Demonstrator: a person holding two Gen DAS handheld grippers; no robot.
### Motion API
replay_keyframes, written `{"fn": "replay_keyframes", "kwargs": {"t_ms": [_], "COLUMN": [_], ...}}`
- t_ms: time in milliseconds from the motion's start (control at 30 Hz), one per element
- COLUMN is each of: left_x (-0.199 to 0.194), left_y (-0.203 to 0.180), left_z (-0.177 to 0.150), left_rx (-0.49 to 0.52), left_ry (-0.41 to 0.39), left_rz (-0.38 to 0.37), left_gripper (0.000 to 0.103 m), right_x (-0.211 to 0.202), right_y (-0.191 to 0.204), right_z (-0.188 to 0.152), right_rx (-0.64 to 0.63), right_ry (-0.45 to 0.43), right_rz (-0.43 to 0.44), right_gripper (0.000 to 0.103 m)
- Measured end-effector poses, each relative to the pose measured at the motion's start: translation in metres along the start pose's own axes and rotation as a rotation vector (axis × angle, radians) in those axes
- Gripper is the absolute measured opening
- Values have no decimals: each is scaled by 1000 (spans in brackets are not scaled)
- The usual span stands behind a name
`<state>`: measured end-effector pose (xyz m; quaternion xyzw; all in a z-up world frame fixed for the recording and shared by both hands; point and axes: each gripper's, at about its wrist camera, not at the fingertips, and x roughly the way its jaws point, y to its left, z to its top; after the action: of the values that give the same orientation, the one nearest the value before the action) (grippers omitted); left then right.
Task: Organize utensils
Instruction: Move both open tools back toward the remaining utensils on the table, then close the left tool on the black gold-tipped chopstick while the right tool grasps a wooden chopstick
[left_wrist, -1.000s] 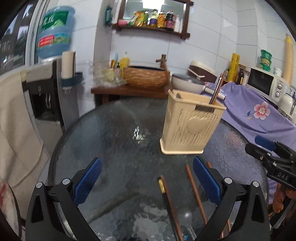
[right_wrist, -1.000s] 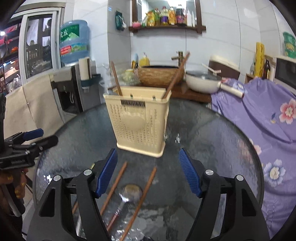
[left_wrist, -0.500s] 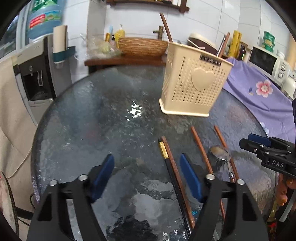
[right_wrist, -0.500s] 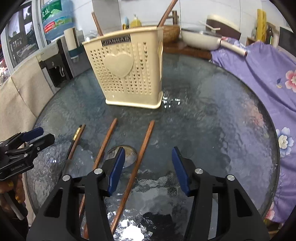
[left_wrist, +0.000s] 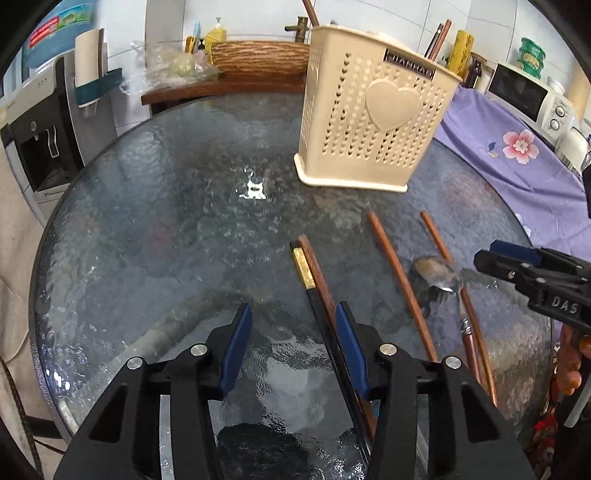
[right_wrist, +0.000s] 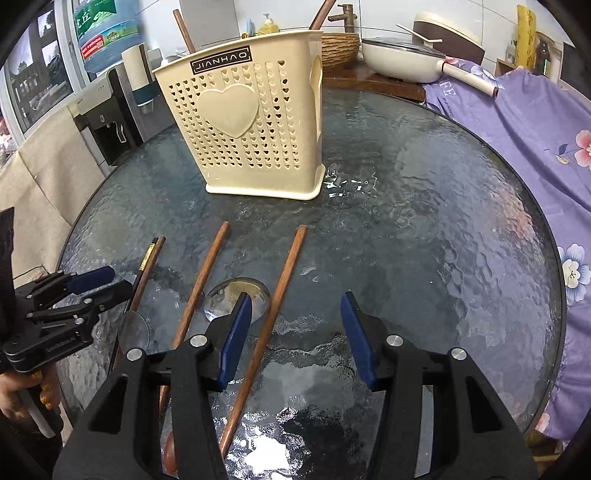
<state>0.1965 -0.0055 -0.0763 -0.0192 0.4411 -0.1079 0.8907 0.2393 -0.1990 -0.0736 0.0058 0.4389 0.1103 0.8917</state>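
Observation:
A cream perforated utensil holder (left_wrist: 373, 122) stands on the round glass table (left_wrist: 166, 221), with chopsticks sticking out of it; it also shows in the right wrist view (right_wrist: 251, 129). On the glass lie a dark chopstick pair with a gold band (left_wrist: 314, 280), two brown chopsticks (left_wrist: 399, 280) (right_wrist: 273, 314) and a metal spoon (left_wrist: 439, 273). My left gripper (left_wrist: 293, 343) is open low over the table, its right finger beside the dark pair. My right gripper (right_wrist: 297, 332) is open, with one brown chopstick between its fingers and the spoon bowl (right_wrist: 236, 295) at its left finger.
A purple flowered cloth (right_wrist: 535, 122) lies along the table's right side. A wooden sideboard with a wicker basket (left_wrist: 258, 59) and a white pan (right_wrist: 406, 62) stands behind. A water dispenser (left_wrist: 48, 122) stands at the left. A microwave (left_wrist: 528, 92) is at the far right.
Both grippers have dropped lower and closer to the utensils lying on the glass. The fingers of both have narrowed but stay open. Nothing has been picked up.

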Motion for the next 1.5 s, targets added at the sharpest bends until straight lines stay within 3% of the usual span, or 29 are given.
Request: {"fn": "replay_keyframes", "kwargs": {"t_ms": [333,667,1033,1500], "left_x": [1,6,12,18], "left_y": [-9,-11,-7,-18], "left_z": [2,9,11,16], "left_rx": [62,80,91,102], "left_ry": [15,27,54,57], "left_rz": [60,44,76,81], "left_gripper": [43,43,42,37], "right_x": [0,4,13,46], "right_y": [6,8,6,3], "right_z": [2,4,10,27], "right_rx": [-26,-28,-44,46], "right_ry": [2,8,49,124], "right_rz": [-11,-13,-44,-45], "right_gripper": [51,51,50,34]}}
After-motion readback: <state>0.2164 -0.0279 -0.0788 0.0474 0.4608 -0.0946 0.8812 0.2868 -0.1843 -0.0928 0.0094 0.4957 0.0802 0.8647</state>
